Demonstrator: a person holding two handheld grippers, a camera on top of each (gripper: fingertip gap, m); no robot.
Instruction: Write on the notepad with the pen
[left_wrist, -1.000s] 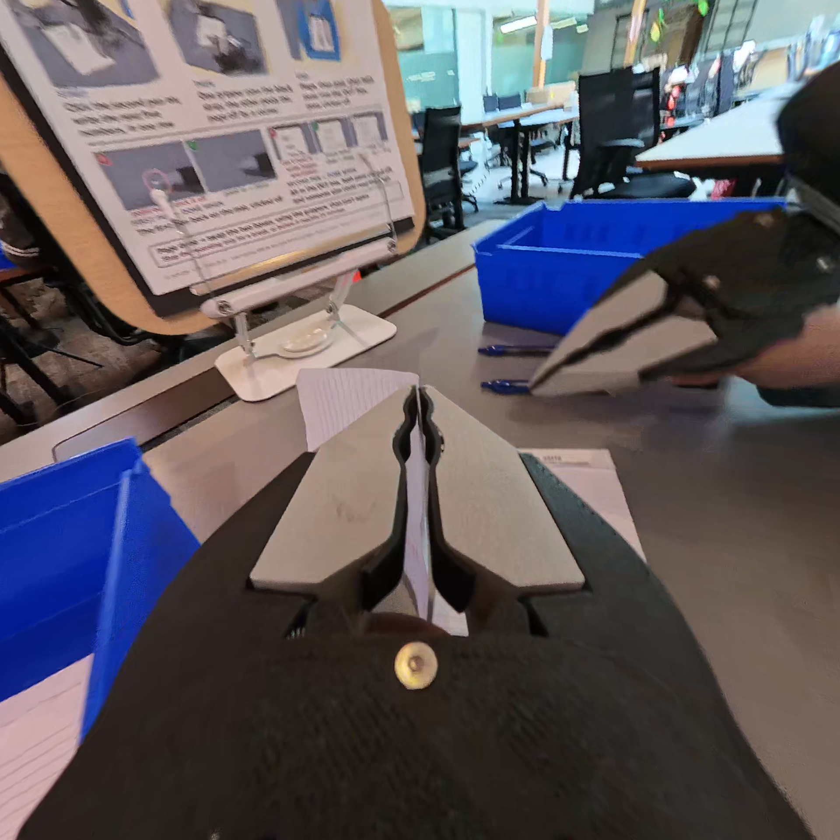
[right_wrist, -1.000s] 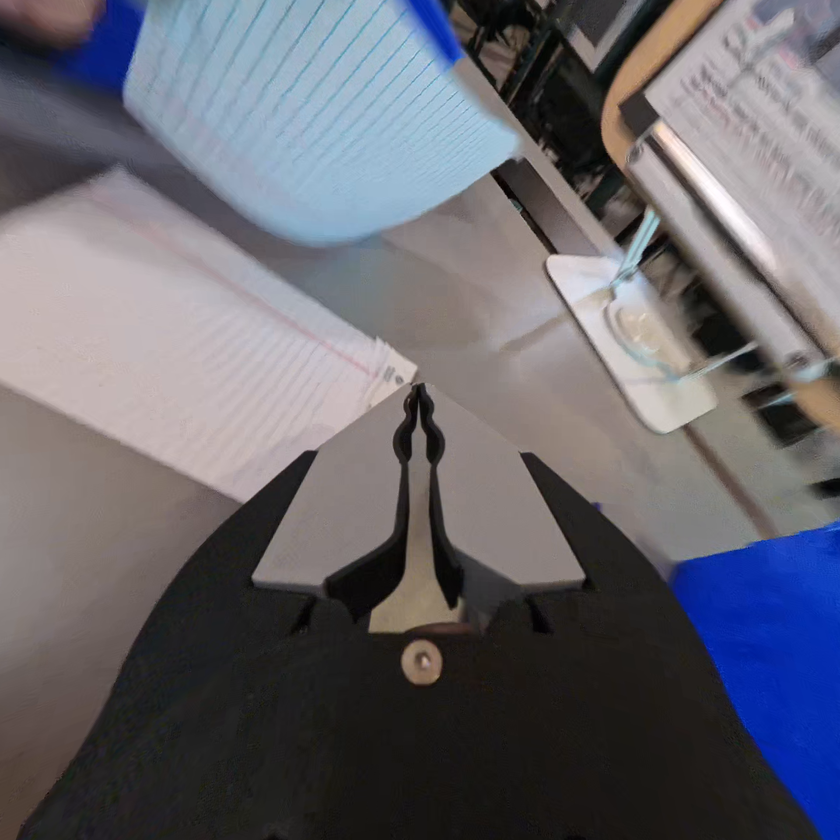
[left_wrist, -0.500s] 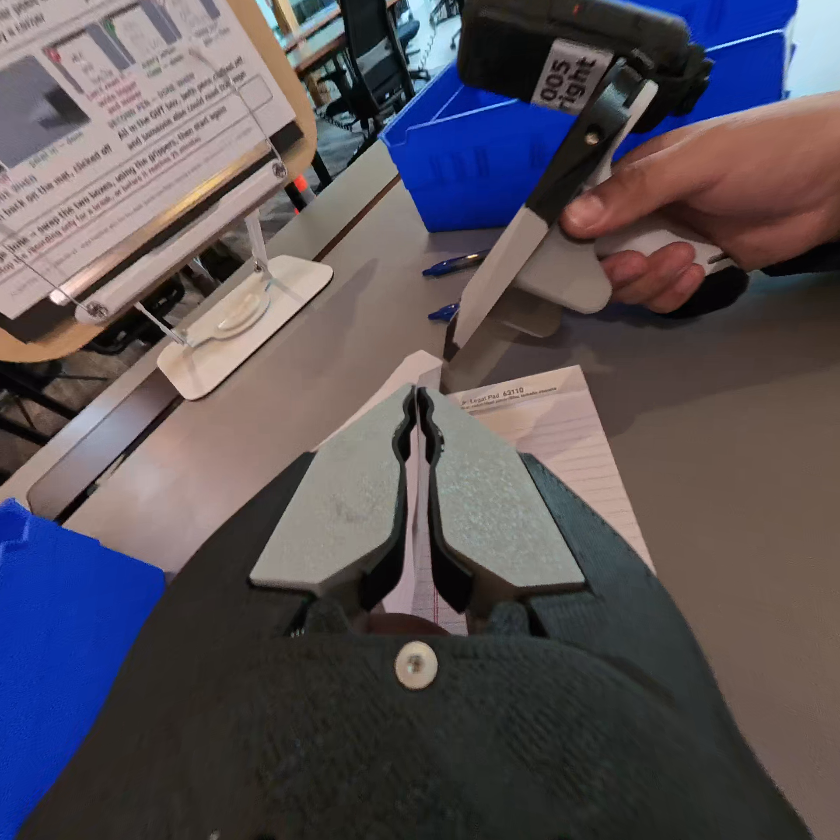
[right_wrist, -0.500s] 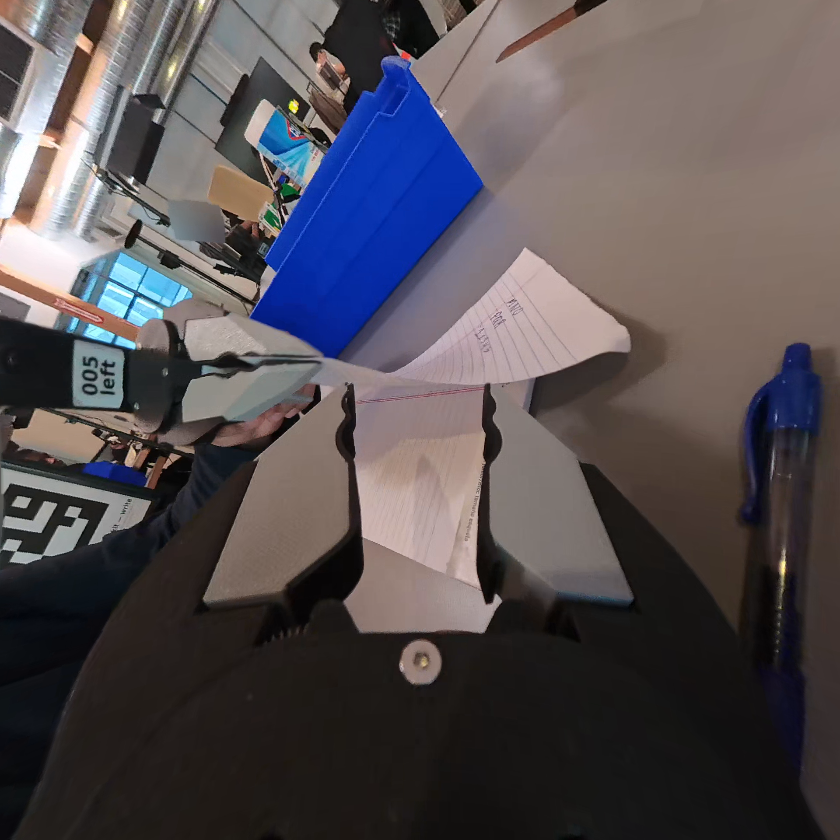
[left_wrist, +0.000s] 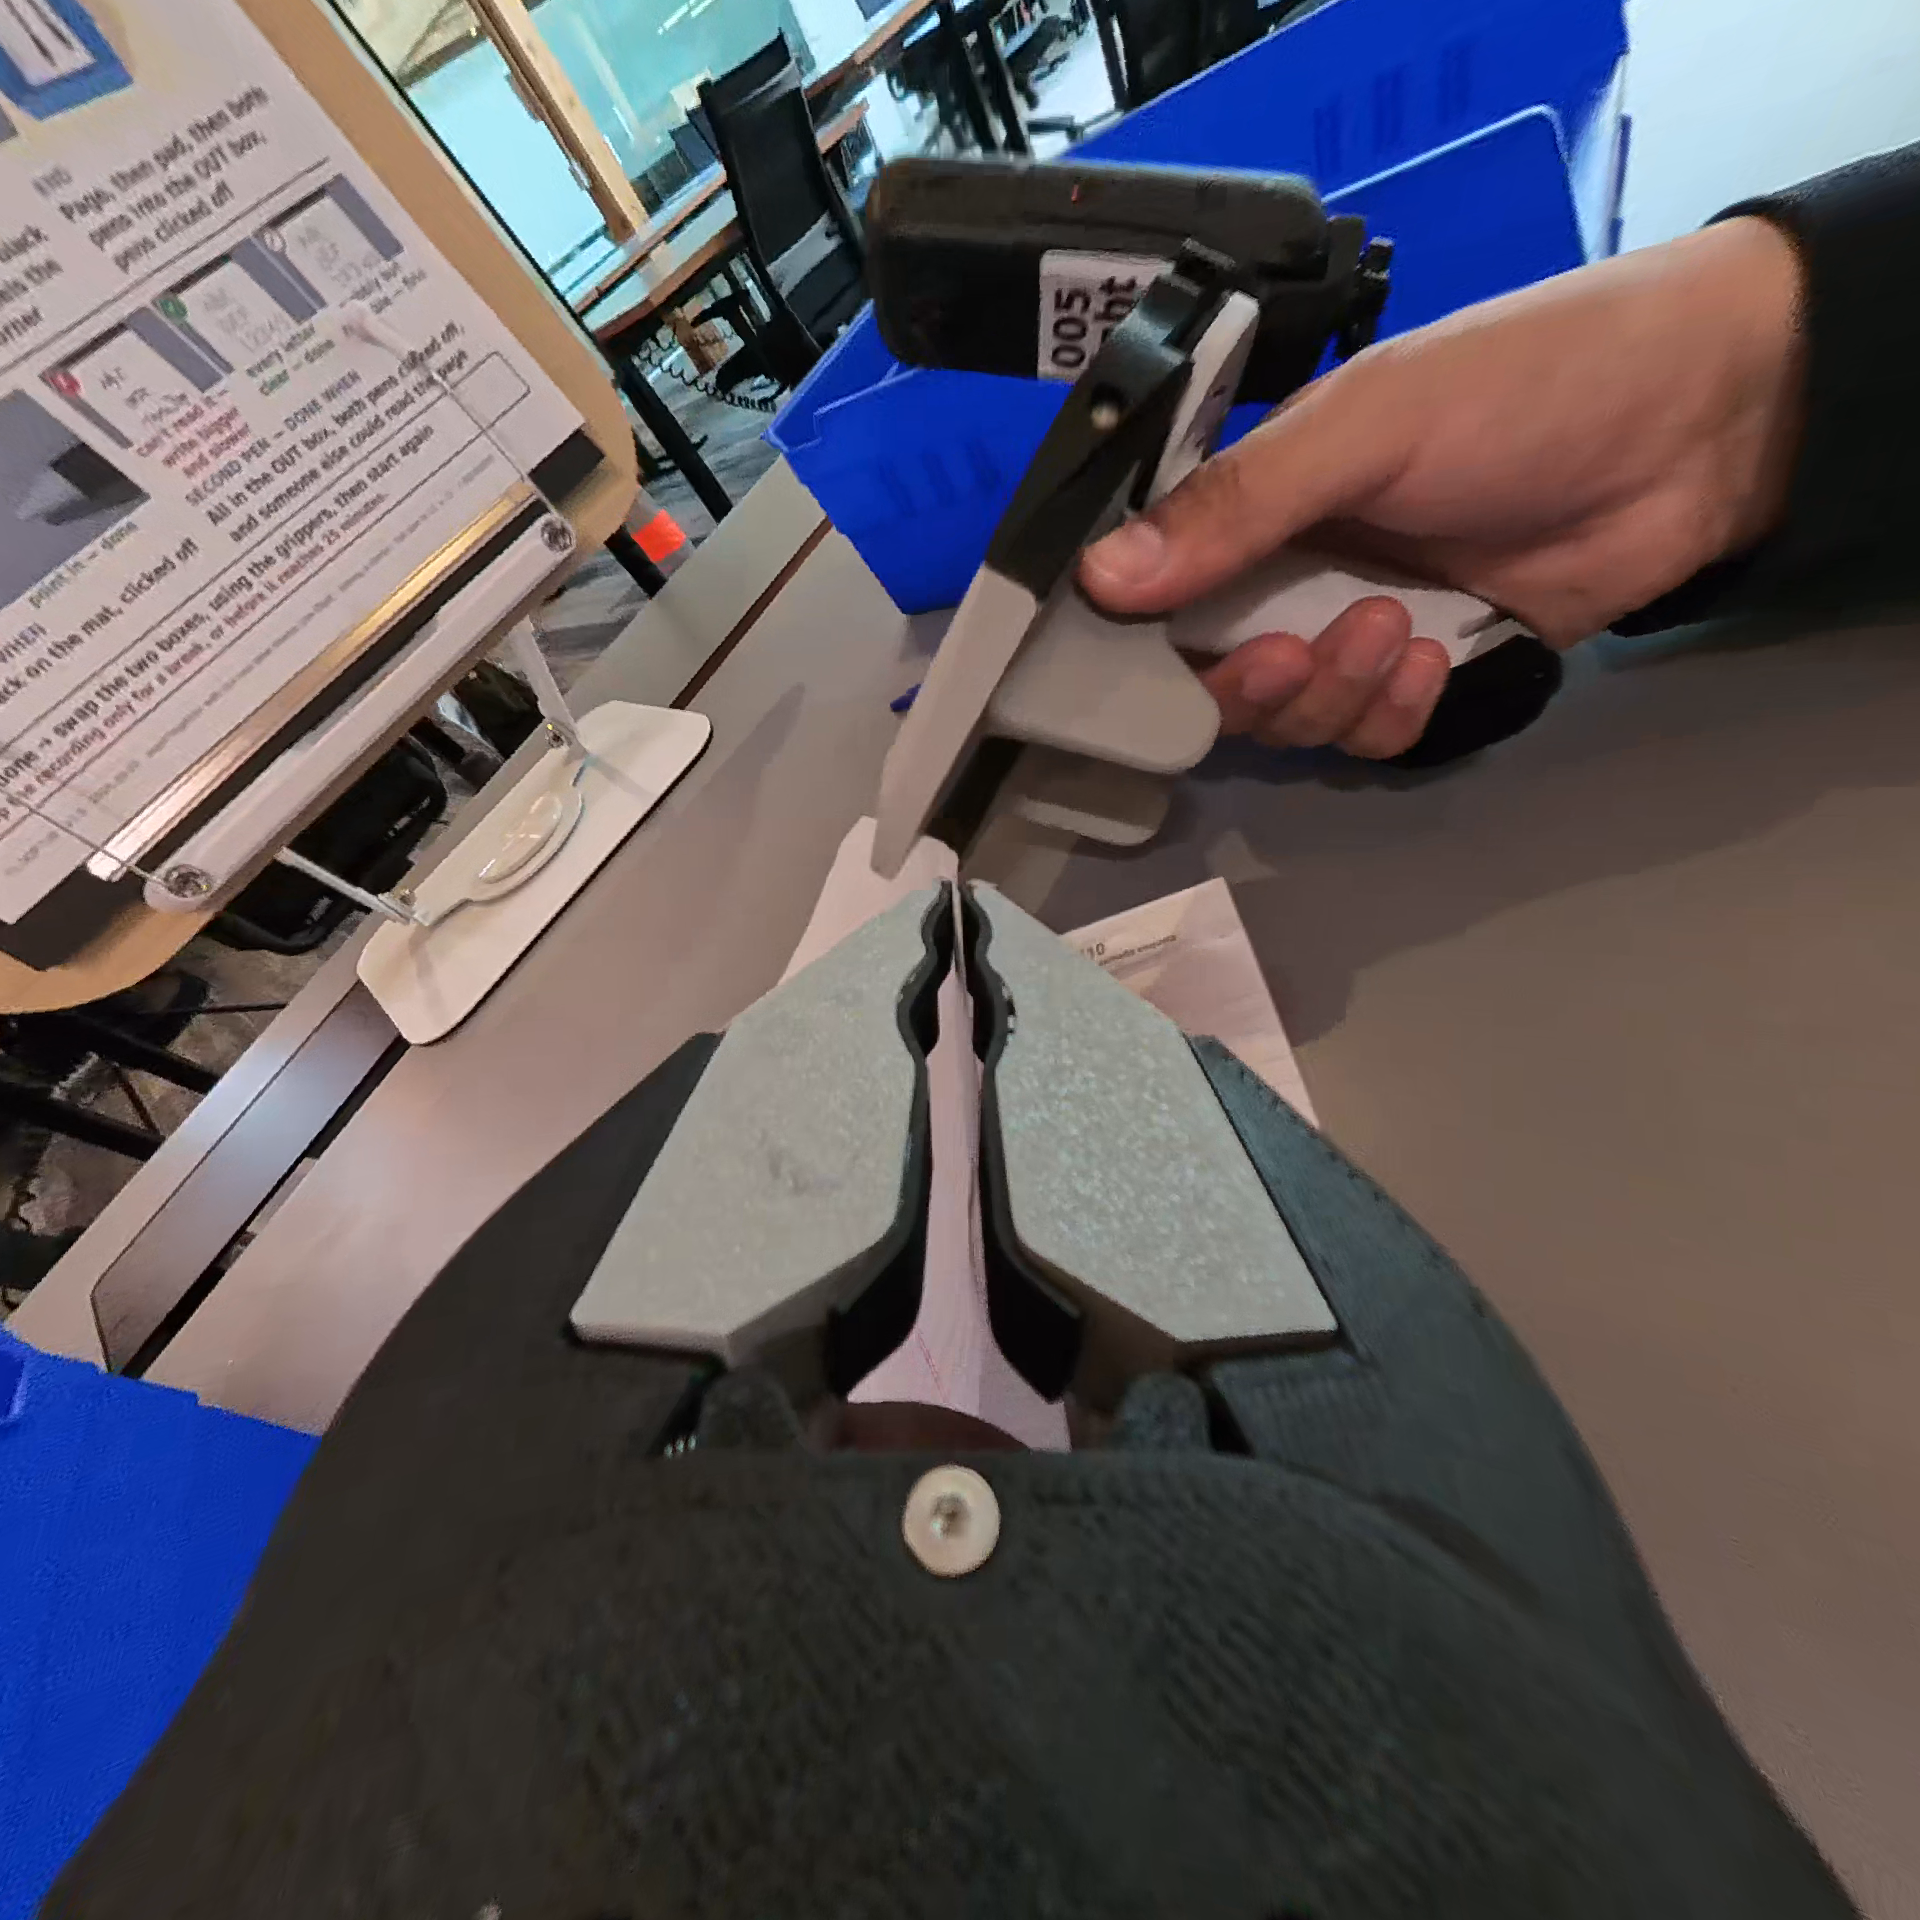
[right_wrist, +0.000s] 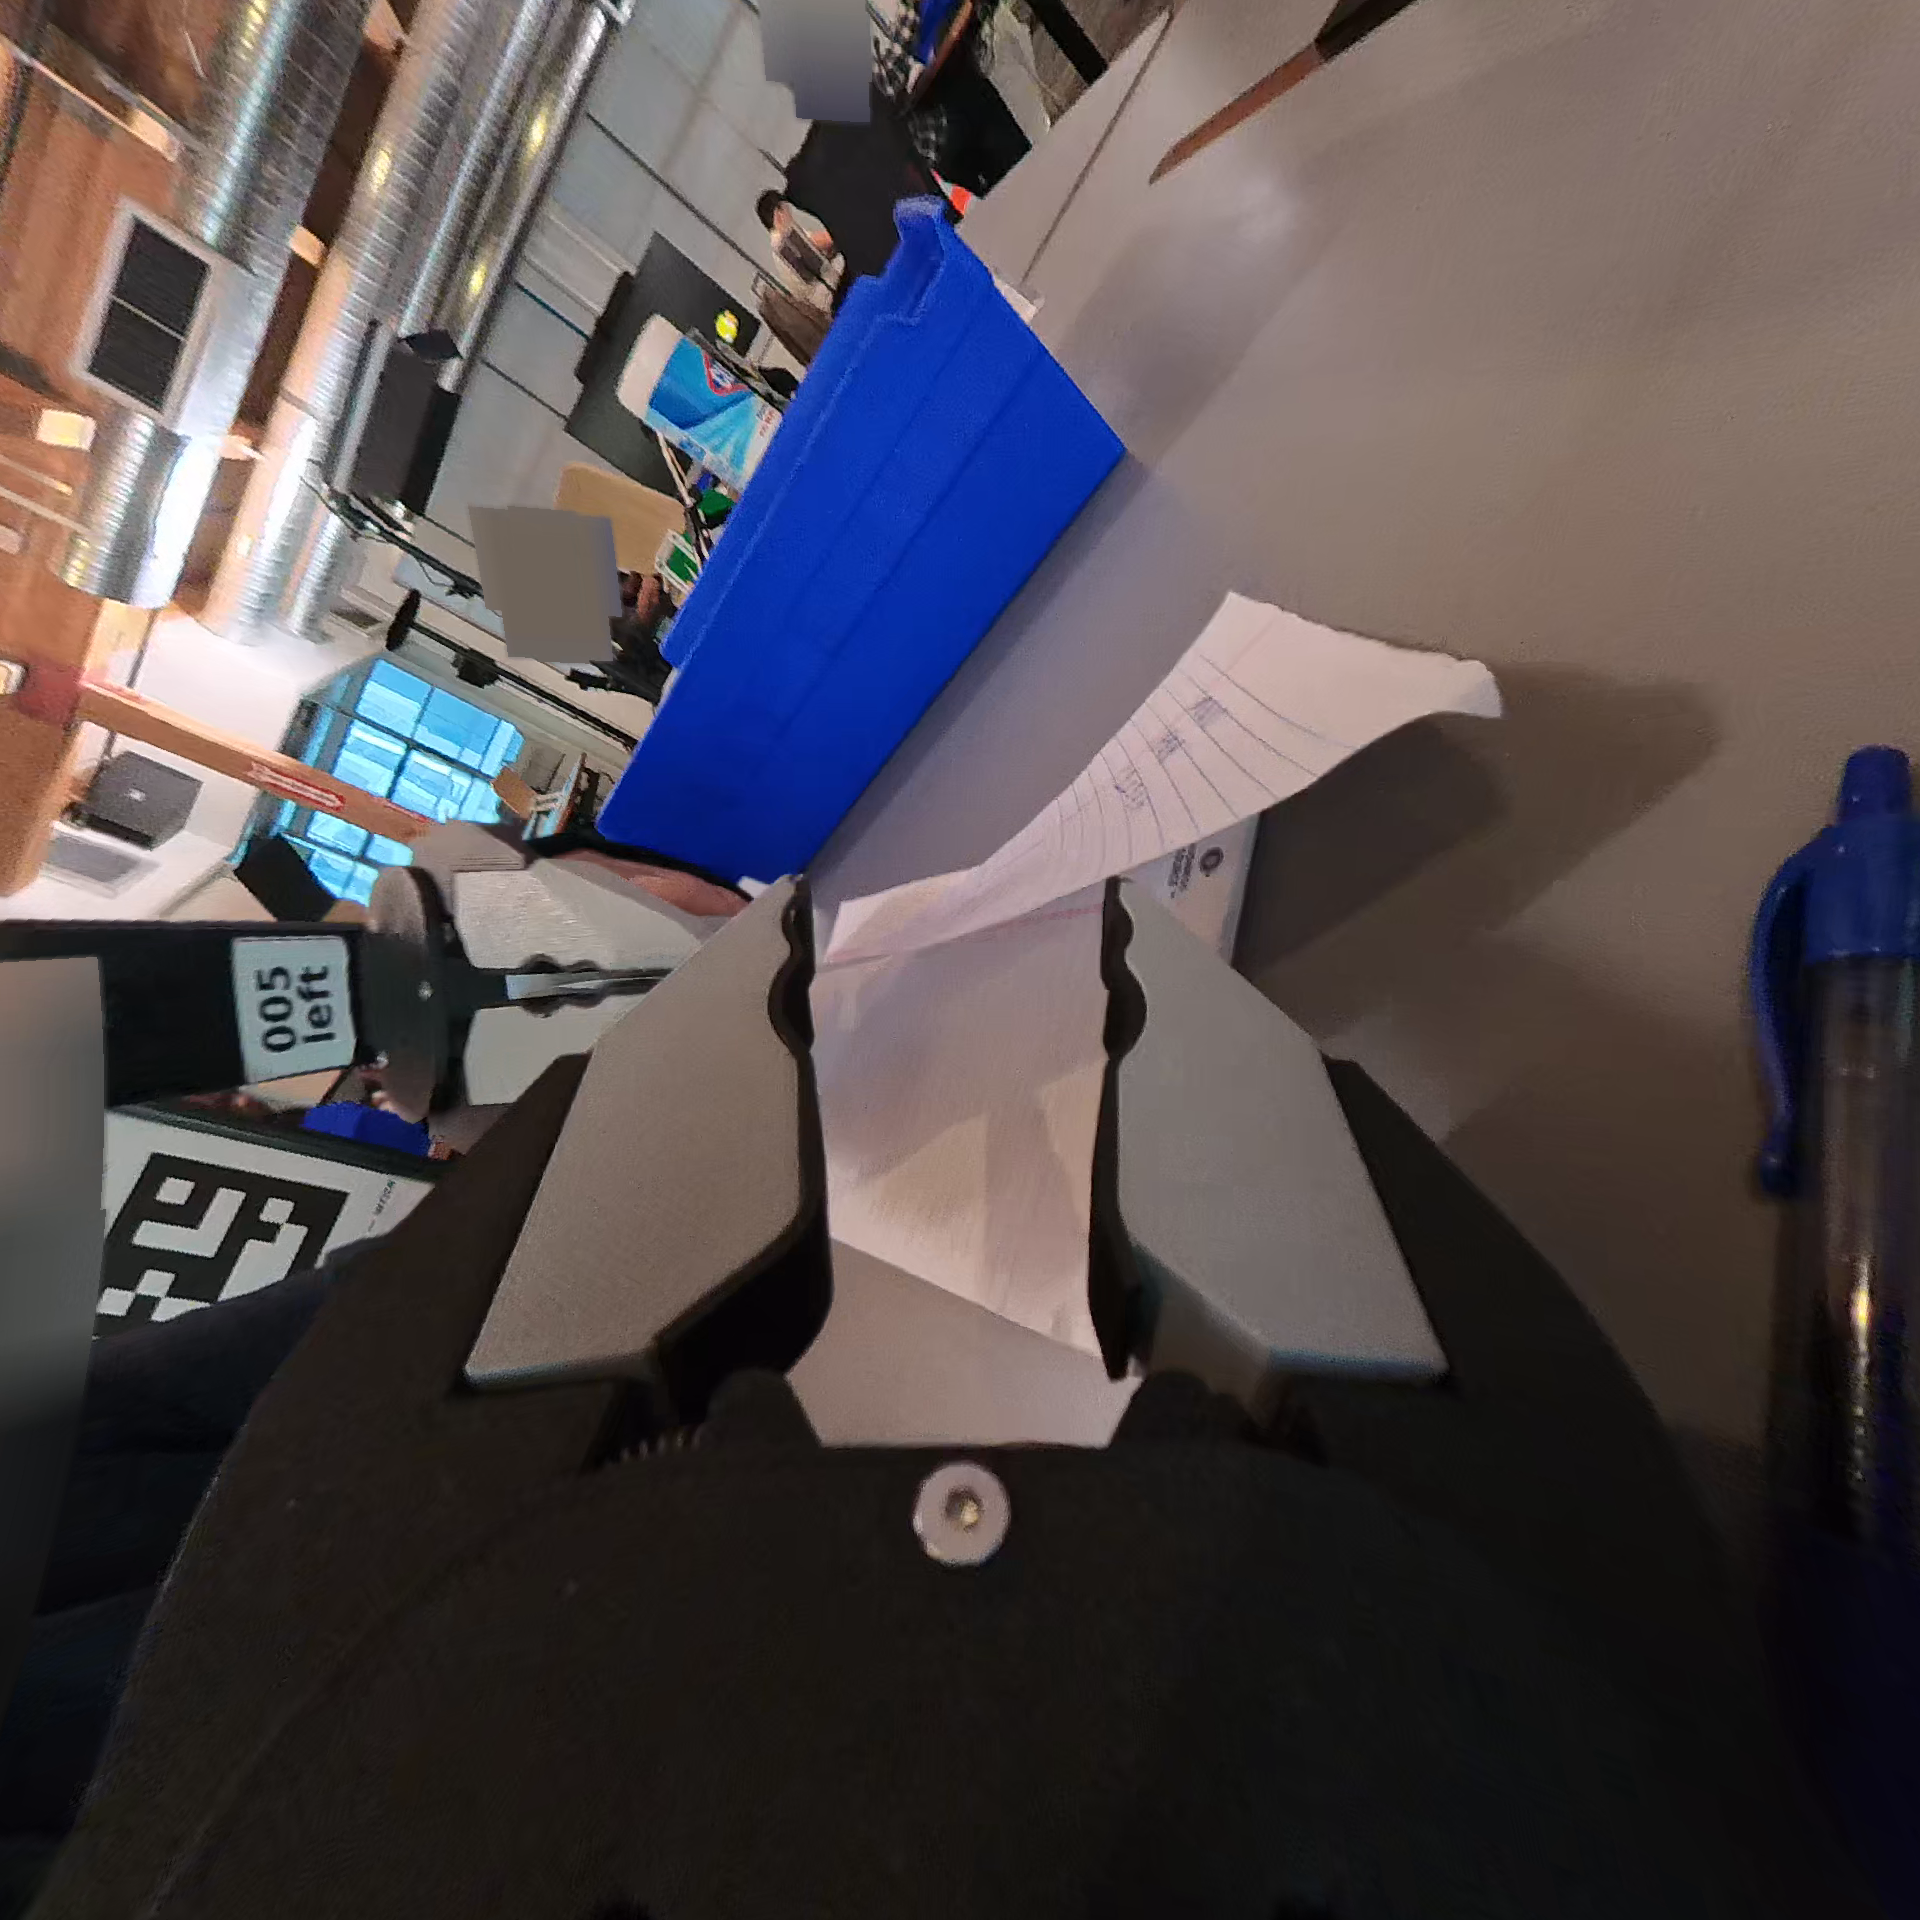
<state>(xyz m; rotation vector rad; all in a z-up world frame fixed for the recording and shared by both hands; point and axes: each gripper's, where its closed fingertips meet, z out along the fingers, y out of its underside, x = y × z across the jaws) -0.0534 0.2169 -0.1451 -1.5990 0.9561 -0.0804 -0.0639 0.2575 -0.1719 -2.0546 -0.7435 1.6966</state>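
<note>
A white lined notepad (left_wrist: 1195, 961) lies on the grey table. My left gripper (left_wrist: 956, 906) is shut on its top page (right_wrist: 1195, 748), which is lifted and curls up off the pad; the page bears some blue handwriting. My right gripper (right_wrist: 954, 904) is open, its fingers astride the pad's top edge (right_wrist: 1195, 868) and pointing down at it. It also shows in the left wrist view (left_wrist: 930, 857), held by a hand just past my left fingertips. The left gripper also shows side-on in the right wrist view (right_wrist: 623, 979). A blue pen (right_wrist: 1860, 1039) lies on the table right of the right gripper.
A blue bin (left_wrist: 1195, 416) stands behind the pad on the right, another blue bin (left_wrist: 114, 1558) at the near left. A document stand (left_wrist: 312, 623) with an instruction sheet sits at the back left, its white base (left_wrist: 540, 862) on the table.
My right gripper has opened and swung over to the pad's top edge, close to my left fingertips. My left gripper has kept hold of the page and drawn it back over the pad.
</note>
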